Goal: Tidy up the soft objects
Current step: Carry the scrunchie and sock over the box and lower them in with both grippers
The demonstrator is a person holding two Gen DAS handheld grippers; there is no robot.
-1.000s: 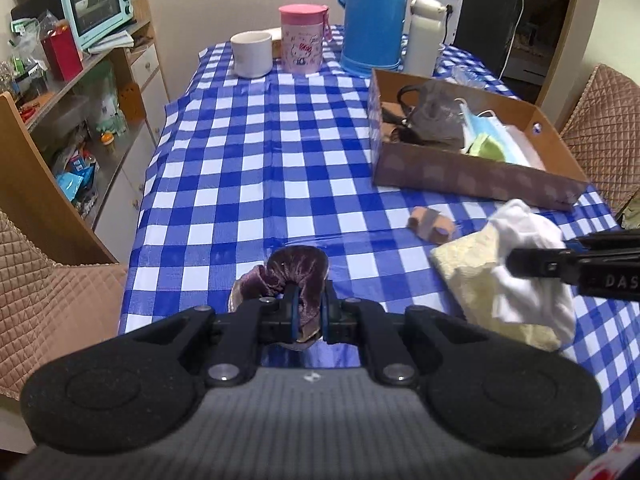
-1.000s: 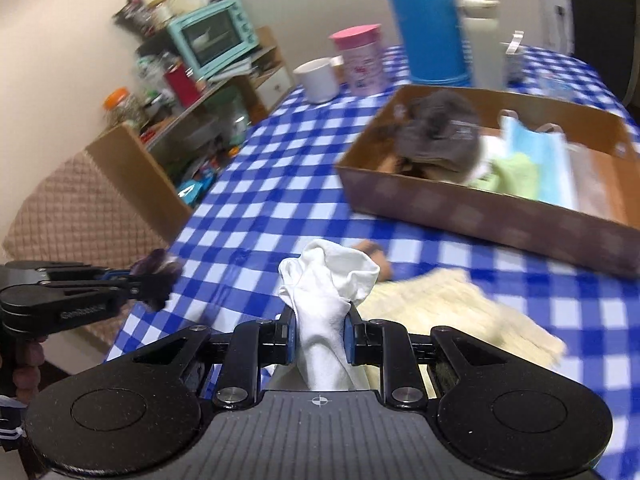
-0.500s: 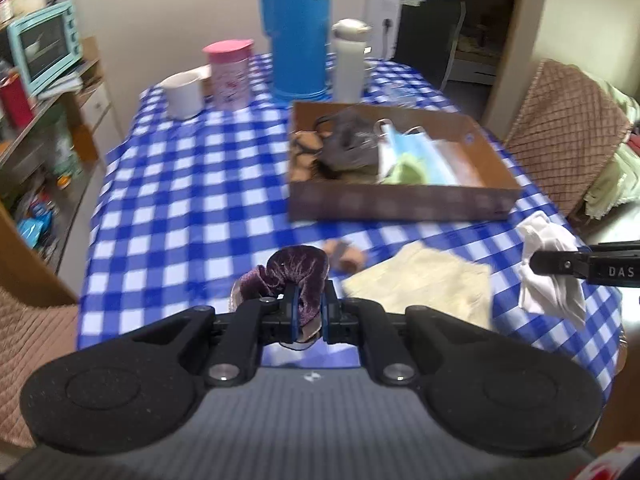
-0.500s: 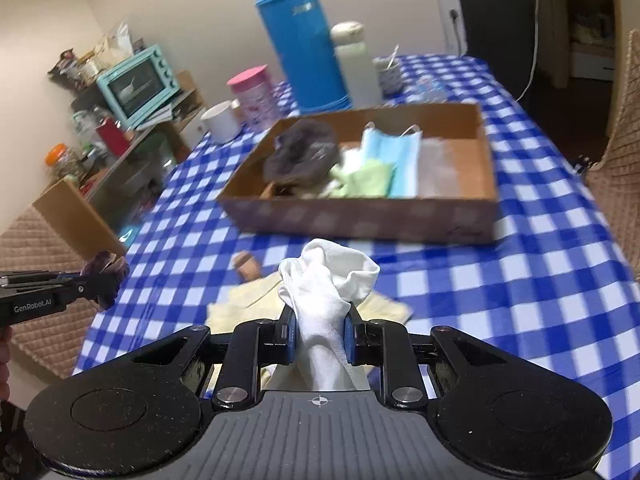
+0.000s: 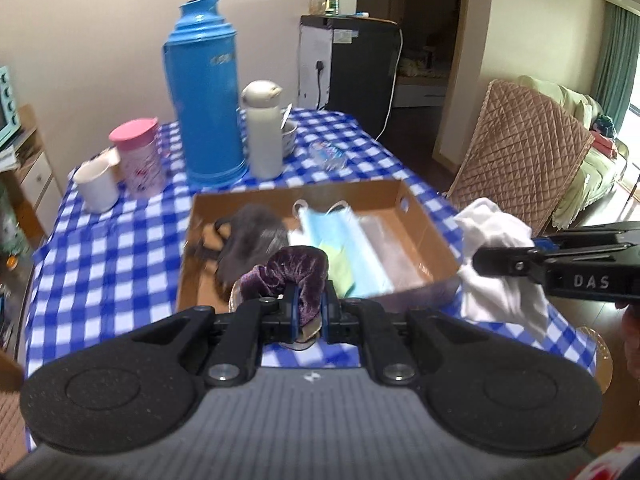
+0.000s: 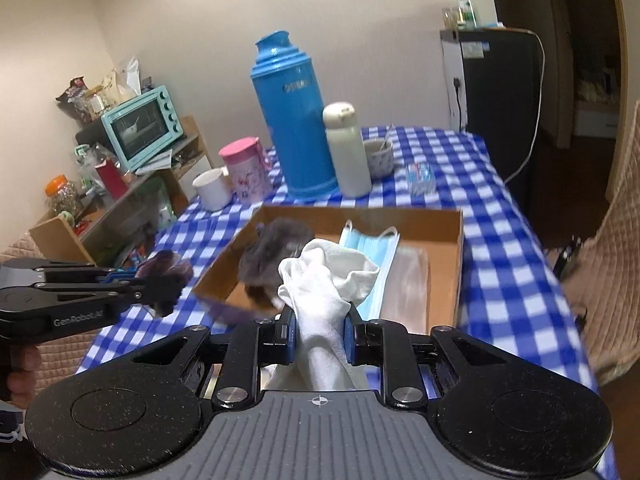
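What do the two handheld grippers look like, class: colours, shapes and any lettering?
Both the left gripper and the right gripper are matte black, with blue-lined jaws, two round discs and a ribbed grey body. The left reads "GenRobot.AI", the right "DAS".

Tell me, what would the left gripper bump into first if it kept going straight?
Probably the brown cardboard box, likely the grey fuzzy cloth inside; depth is unclear. The left gripper grips a purple velvet scrunchie.

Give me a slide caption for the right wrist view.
White cloth and purple scrunchie carried toward the cardboard box.
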